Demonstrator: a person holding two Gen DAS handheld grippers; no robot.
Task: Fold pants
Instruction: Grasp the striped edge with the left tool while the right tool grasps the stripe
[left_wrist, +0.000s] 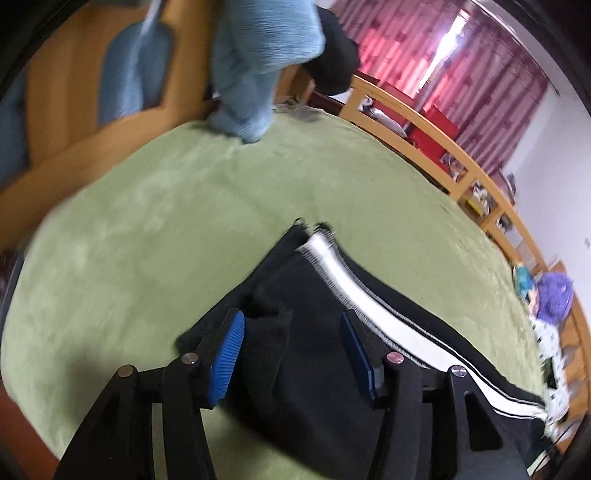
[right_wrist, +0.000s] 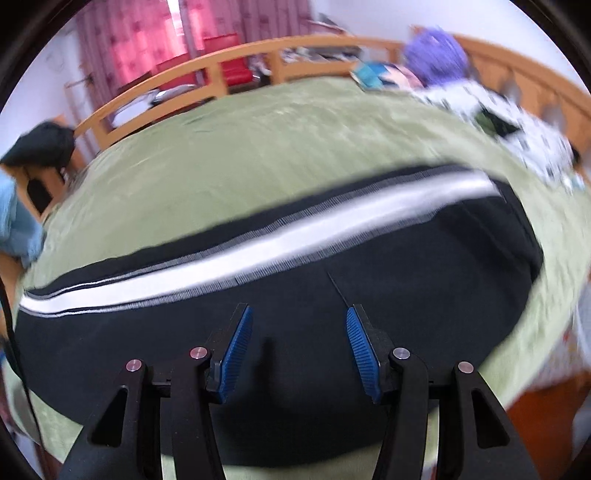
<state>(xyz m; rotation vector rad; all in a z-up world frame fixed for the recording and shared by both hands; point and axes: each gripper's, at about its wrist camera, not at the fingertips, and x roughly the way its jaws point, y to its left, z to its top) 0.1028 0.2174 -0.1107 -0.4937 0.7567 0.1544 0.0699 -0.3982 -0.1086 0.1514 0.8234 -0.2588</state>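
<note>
Black pants (left_wrist: 310, 354) with a white side stripe (left_wrist: 354, 284) lie on a green bed cover (left_wrist: 166, 221). In the left wrist view my left gripper (left_wrist: 293, 321) is open above a bunched leg end of the pants, blue pads on either side of the cloth. In the right wrist view the pants (right_wrist: 406, 273) stretch across the cover (right_wrist: 258, 147), stripe (right_wrist: 258, 243) running left to right. My right gripper (right_wrist: 299, 317) is open over the black cloth, holding nothing.
A light blue garment (left_wrist: 255, 74) and a black one (left_wrist: 336, 62) hang at the far end of the bed. A wooden rail (left_wrist: 436, 155) borders the bed. A purple-haired doll (right_wrist: 436, 55) and patterned white cloth (right_wrist: 517, 129) lie by the rail.
</note>
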